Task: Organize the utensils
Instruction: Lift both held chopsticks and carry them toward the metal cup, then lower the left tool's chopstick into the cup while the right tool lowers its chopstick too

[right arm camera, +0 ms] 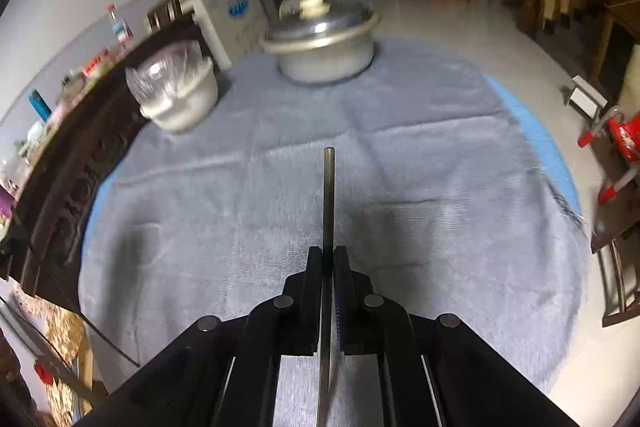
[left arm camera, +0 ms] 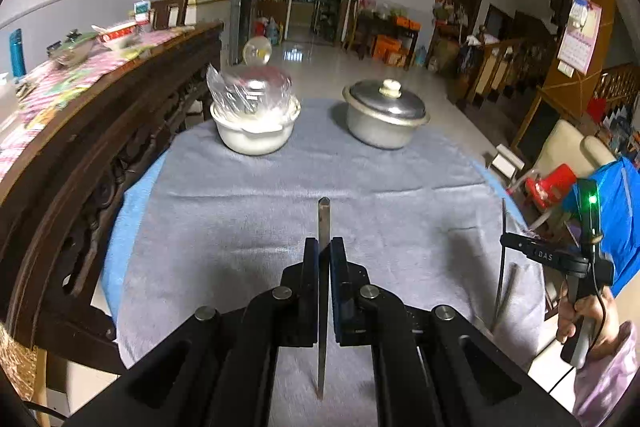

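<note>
My left gripper [left arm camera: 324, 247] is shut on a flat metal utensil [left arm camera: 324, 219]. Its handle sticks forward past the pads and its other end hangs below them, over the grey cloth [left arm camera: 240, 227]. My right gripper [right arm camera: 328, 255] is shut on a thin metal utensil [right arm camera: 329, 195], whose rod-like handle points ahead above the cloth [right arm camera: 440, 187]. In the left wrist view the right gripper [left arm camera: 508, 241] shows at the right edge, held in a person's hand [left arm camera: 580, 315], with its utensil [left arm camera: 500, 279] seen edge-on.
At the table's far side stand a white pot with a plastic-wrapped lid [left arm camera: 256, 123] [right arm camera: 180, 99] and a lidded metal pot [left arm camera: 386, 117] [right arm camera: 324, 47]. A dark carved wooden sideboard [left arm camera: 100, 147] runs along the left. A red toy [right arm camera: 620, 143] sits on the floor at right.
</note>
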A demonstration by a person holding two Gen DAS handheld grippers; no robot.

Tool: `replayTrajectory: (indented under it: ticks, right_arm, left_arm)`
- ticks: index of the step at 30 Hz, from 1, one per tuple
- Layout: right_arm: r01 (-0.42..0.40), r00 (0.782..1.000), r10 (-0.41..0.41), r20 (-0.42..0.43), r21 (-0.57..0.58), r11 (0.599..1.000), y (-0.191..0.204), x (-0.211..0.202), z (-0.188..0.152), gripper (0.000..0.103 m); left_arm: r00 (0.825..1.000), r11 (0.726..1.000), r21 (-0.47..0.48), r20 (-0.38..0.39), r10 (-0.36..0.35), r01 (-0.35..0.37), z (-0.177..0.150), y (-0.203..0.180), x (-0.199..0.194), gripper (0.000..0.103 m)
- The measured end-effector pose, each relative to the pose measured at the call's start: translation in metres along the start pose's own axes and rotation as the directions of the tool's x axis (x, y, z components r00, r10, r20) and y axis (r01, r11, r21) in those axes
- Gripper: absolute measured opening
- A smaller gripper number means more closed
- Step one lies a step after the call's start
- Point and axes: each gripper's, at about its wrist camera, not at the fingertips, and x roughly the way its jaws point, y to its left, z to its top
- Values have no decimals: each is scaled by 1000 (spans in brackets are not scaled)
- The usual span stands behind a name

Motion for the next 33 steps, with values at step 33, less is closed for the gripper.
replayTrajectory:
  ticks: [33]
  right_arm:
    - [-57, 897, 37, 440, 32, 998, 35, -186, -87, 6]
  left_arm:
    - [980, 996, 9, 176, -94, 94, -51, -45, -127, 5]
